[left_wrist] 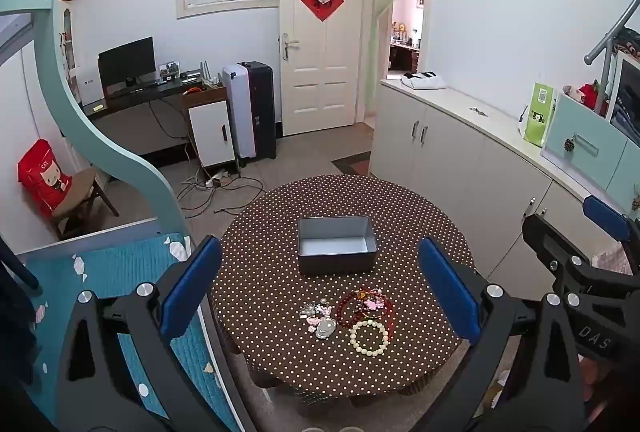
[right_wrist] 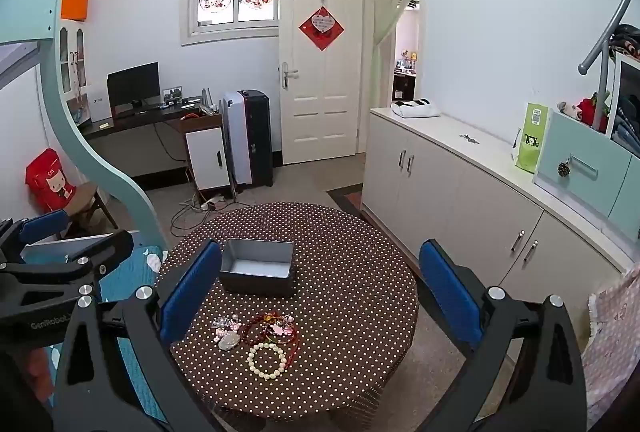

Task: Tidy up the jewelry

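Lying loose on the dotted table (left_wrist: 280, 272), cream bead bracelet (left_wrist: 369, 337), red beads (left_wrist: 366, 308)

On the round worktop (left_wrist: 280, 232), a rectangular tin (left_wrist: 337, 244) sits near the middle. Nearer the camera lies a cluster of jewelry: a beaded bracelet (left_wrist: 369, 337) at the front, a beaded necklace (left_wrist: 366, 308) just behind it and touching, small trinkets (left_wrist: 320, 318) to their left. A bed (left_wrist: 116, 272) flanks the worktop's left, a cabinet (left_wrist: 460, 159) its right.

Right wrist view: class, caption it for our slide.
Open right claw above dotted table, jewelry beside empty grey box.
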A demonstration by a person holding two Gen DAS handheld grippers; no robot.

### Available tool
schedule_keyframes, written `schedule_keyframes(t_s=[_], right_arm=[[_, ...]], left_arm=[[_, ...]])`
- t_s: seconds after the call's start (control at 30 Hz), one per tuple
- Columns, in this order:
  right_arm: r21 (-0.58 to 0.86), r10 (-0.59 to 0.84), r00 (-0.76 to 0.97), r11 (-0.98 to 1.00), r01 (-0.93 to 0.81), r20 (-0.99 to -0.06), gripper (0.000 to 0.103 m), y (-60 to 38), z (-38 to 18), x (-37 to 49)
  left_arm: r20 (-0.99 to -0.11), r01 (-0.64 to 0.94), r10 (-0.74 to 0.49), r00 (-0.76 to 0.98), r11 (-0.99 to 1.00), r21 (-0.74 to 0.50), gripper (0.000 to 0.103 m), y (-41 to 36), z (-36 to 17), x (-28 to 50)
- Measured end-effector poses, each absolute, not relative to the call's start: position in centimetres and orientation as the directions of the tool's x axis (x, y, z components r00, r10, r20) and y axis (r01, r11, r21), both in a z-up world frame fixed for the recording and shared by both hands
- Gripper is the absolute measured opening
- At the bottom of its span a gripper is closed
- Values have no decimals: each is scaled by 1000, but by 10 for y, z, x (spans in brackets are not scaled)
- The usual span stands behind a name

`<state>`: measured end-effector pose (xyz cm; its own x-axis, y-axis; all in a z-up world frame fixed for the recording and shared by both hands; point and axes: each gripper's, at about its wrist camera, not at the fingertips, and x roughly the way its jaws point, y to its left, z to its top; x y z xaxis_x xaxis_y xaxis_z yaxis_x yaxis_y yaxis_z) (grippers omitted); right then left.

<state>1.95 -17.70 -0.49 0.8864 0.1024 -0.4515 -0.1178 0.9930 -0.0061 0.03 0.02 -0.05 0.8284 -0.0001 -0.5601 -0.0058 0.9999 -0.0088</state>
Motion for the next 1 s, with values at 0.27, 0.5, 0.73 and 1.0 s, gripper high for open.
schedule_keyframes(t_s=[0.27,0.5,0.73,1.0], right_arm=[[3,109,880,993,-121,-463,96,-177,-4,23],[5,109,878,993,-121,-466,96,-173,-6,22],[5,109,876,993,-121,-470,96,-171,-6,23],[6,109,873,993,-120,-475,96,-172,-8,25]], left_arm=[[-561,-6,-1,828,1000,-10,98,1,0,-3],[-561,-4,-2,828,1000,-11,98,1,-10,-3],[-563,-7,-1,827,1000,-11,98,0,-3,-1],[-564,-8,1,826,1000,-11,98,-1,-3,-1]])
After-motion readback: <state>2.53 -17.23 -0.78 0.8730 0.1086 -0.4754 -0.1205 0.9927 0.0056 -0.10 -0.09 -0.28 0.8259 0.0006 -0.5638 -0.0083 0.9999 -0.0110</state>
